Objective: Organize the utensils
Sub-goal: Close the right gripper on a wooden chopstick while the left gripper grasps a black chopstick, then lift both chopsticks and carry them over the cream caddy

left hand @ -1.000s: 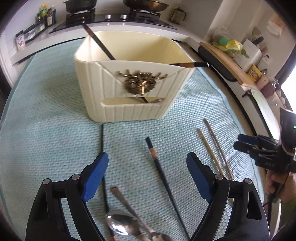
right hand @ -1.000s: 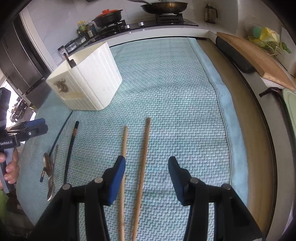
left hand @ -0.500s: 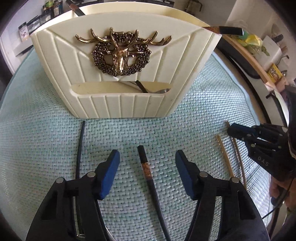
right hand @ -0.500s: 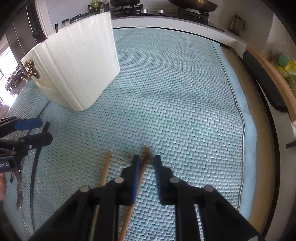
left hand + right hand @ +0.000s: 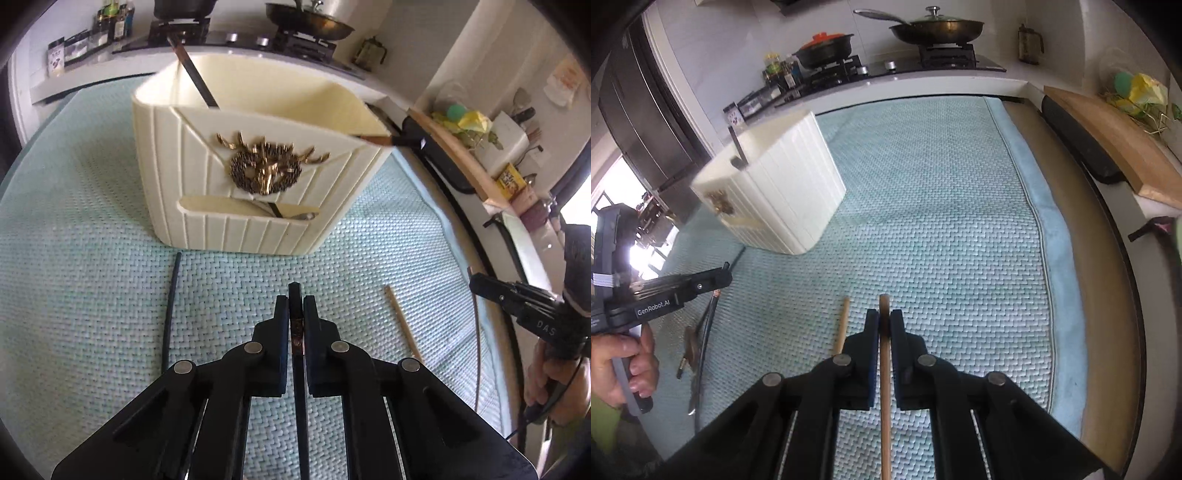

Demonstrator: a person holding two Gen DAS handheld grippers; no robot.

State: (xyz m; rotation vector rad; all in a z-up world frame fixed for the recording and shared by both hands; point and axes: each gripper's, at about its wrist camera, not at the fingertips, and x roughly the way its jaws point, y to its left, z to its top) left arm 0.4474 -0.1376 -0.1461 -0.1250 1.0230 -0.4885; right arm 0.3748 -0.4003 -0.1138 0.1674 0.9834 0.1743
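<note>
A pale green woven mat [image 5: 942, 206] covers the worktop, with a stove and pans along the far wall. On the mat stands a cream utensil holder [image 5: 258, 192] with a gold stag emblem on its front; two dark chopsticks lean out of its top, and a spoon shows through the front slot. The left hand-held gripper [image 5: 295, 306] is clamped tight on a black chopstick [image 5: 295, 291], whose tip pokes out just past the fingers, pointing toward the holder. The right hand-held gripper [image 5: 884, 321] is likewise pinched on a wooden chopstick [image 5: 884, 362]. A second wooden chopstick [image 5: 842, 325] lies on the mat just beside it. Another black chopstick [image 5: 170, 306] lies on the mat left of the left hand-held gripper, near the holder's base.
</note>
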